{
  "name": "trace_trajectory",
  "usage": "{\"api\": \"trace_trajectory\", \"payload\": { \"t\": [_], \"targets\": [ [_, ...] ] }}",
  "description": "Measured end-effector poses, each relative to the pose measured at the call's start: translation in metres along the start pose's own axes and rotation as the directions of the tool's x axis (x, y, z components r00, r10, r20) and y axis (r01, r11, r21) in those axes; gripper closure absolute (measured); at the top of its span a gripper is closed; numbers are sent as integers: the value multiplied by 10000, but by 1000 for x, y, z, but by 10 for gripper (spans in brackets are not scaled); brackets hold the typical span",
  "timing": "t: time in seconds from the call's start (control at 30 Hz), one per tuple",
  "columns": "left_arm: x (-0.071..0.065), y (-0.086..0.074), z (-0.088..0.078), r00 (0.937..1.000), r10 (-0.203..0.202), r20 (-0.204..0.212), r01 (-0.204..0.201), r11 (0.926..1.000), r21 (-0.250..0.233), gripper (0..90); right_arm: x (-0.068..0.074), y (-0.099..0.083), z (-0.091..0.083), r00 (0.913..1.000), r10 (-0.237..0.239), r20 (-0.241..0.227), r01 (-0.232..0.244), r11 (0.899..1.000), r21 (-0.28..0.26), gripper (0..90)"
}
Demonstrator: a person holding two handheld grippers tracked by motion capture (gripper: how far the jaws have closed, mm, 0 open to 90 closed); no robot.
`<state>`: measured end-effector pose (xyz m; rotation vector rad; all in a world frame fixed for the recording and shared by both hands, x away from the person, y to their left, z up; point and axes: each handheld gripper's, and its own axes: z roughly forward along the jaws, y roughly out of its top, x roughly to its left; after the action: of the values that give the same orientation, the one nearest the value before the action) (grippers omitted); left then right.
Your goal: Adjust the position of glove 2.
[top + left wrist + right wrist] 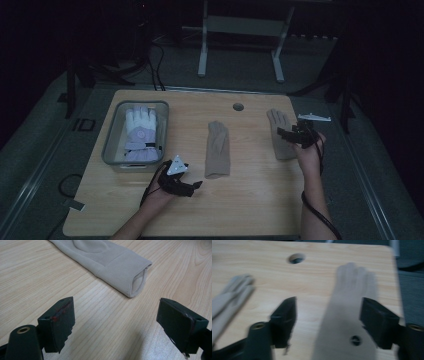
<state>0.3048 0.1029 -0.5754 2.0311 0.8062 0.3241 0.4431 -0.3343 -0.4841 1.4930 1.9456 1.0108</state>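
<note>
Two beige gloves lie flat on the wooden table (pixel 250 200). One glove (pixel 218 148) is in the middle, the other glove (pixel 280 134) at the right. My left gripper (pixel 196 186) rests low near the front, just left of the middle glove's cuff (pixel 120 272). Its jaws stand open (pixel 115 317) with bare wood between them. My right gripper (pixel 284 133) hovers over the right glove (pixel 348 322), open (pixel 328 317), one jaw on each side of the palm and not pressing it. The right gripper view is blurred and also shows the middle glove (pixel 229 295) at its left.
A grey bin (pixel 111 145) at the table's left holds a white and lavender padded glove (pixel 140 132). A round cable hole (pixel 238 106) sits near the far edge. Beyond the table stand a white frame (pixel 240 30) and dark floor with cables.
</note>
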Motion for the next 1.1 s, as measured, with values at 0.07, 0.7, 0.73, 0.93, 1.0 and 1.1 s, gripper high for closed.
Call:
{"api": "trace_trajectory", "payload": {
  "t": [0.07, 0.7, 0.73, 0.93, 1.0, 1.1],
  "targets": [
    [0, 0, 0, 10000, -49, 10, 49, 10000, -35, 156, -5, 1, 7, 9994, 31, 357, -36, 9999, 123, 354],
    [0, 0, 0, 9999, -107, 33, 107, 9999, -14, 155, -28, -6, 77, 9950, -469, 882, 323, 9865, 1608, 384],
    [0, 0, 0, 10000, -71, 20, 71, 10000, 7, 155, -28, -8, 81, 9945, -499, 923, 325, 9830, 1807, 385],
    [1, -1, -1, 9999, -131, 3, 131, 9999, -99, 155, -27, -13, 81, 9934, 71, 1144, -247, 9880, 1525, 620],
    [1, -1, -1, 9999, -141, -4, 141, 9999, -92, 155, -25, -14, 80, 9915, 265, 1274, -458, 9875, 1511, 723],
    [0, 0, 0, 10000, -87, -28, 87, 10000, -42, 156, -23, -15, 77, 9875, 854, 1328, -1043, 9842, 1429, 794]
  ]
}}
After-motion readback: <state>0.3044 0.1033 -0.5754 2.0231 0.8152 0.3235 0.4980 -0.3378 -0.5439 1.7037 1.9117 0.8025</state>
